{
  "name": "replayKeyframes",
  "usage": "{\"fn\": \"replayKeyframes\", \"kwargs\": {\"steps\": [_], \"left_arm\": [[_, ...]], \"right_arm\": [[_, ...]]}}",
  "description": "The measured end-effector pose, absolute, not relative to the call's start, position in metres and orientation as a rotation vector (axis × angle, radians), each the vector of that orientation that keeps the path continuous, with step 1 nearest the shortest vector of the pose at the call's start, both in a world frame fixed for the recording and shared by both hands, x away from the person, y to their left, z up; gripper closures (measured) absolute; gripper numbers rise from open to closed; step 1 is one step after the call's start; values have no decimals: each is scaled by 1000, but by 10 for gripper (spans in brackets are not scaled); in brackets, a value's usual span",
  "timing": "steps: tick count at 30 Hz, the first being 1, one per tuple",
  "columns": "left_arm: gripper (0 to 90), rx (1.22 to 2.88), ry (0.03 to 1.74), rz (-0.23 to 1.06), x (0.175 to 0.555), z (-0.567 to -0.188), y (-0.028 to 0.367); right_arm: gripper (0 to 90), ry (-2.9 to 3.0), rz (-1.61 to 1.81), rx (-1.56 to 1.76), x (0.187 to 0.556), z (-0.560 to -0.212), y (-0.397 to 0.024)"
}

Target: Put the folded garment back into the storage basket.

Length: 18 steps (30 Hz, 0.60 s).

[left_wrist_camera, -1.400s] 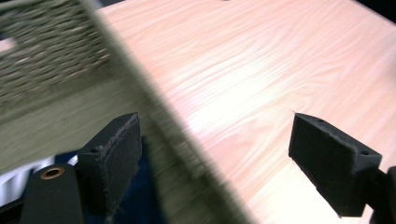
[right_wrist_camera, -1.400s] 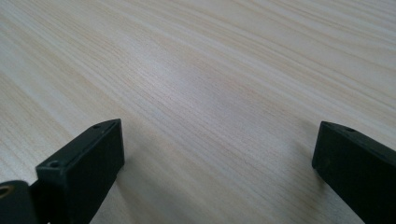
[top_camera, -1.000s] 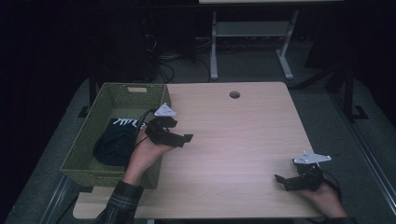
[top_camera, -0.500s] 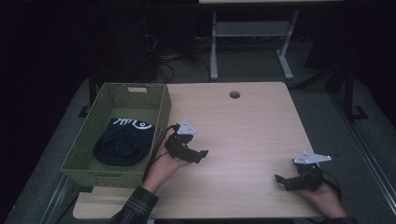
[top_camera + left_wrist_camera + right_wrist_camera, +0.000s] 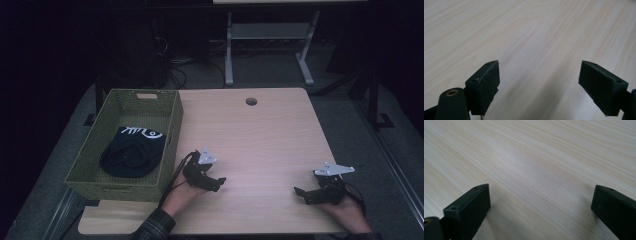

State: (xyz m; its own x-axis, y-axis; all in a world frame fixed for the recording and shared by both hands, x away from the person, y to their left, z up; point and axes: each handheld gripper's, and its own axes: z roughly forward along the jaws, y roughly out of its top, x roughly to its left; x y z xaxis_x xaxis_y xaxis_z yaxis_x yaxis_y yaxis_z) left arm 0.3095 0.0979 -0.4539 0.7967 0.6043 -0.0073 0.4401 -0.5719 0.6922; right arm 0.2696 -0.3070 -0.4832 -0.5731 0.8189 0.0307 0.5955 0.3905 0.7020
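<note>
a person is resting the left gripper (image 5: 216, 183) on the near left part of the wooden table (image 5: 260, 130), jaws spread wide and holding nothing, just beside the green woven basket (image 5: 170, 131). a dark folded garment (image 5: 131, 151) is lying inside that basket, apparently already dropped off. the right gripper (image 5: 302, 194) is sitting at the near right, jaws likewise spread and empty, seemingly parked out of the way.
</note>
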Motion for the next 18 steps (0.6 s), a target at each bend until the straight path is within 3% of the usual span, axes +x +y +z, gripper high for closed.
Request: {"fn": "replayKeyframes", "kwargs": {"steps": [6,18], "left_arm": [[153,2314,777,298,304,-469,101],[122,2246,728,309,302,-478,107]], "right_arm": [[19,2333,979,1234,270,-483,-307],[19,2331,978,1231,270,-483,-307]]}}
